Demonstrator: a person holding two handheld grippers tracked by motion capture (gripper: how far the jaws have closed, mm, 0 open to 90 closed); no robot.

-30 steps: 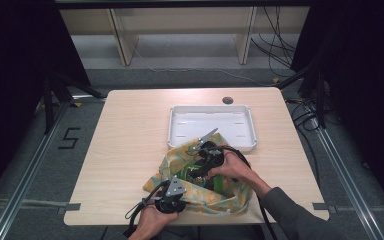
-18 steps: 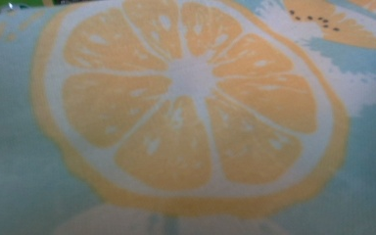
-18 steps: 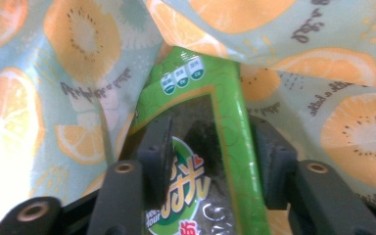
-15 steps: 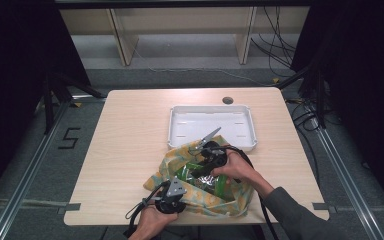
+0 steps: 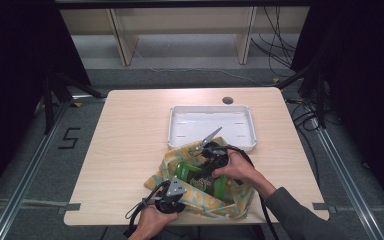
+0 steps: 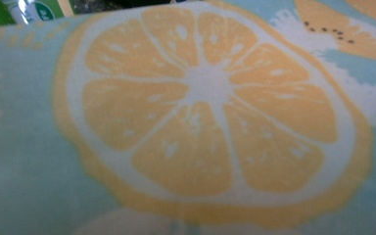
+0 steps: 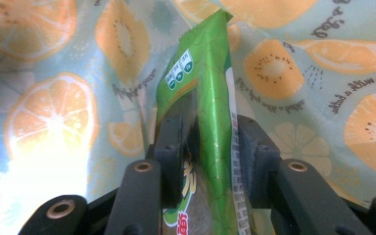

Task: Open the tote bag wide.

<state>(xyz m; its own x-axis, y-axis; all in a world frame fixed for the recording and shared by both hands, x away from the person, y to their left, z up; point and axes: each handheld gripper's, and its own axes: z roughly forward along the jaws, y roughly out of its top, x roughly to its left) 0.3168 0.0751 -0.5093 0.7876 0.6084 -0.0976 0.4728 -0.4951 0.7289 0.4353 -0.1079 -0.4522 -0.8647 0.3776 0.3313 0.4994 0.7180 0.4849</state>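
A cloth bag (image 5: 222, 204) printed with citrus and kiwi slices lies open near the table's front edge. A green snack packet (image 5: 200, 181) sits in its mouth. My right gripper (image 5: 203, 173) reaches into the bag from the right. In the right gripper view its jaws have just been closing, and both pads (image 7: 172, 147) press the green packet (image 7: 210, 93), which stands edge-on against the bag's lining (image 7: 49, 112). My left gripper (image 5: 172, 193) is at the bag's front left edge, shut on the fabric. Orange-slice fabric (image 6: 200, 122) lies close against its camera and hides its jaws.
An empty white tray (image 5: 211, 107) stands just behind the bag at the table's middle right. A small round hole (image 5: 227, 100) lies in the tabletop behind it. Bare wood spreads to the left, and black cables trail from both grippers.
More of the green packet shows in the bag's mouth under the right hand, which has shifted slightly toward the front. The left hand has stayed put.
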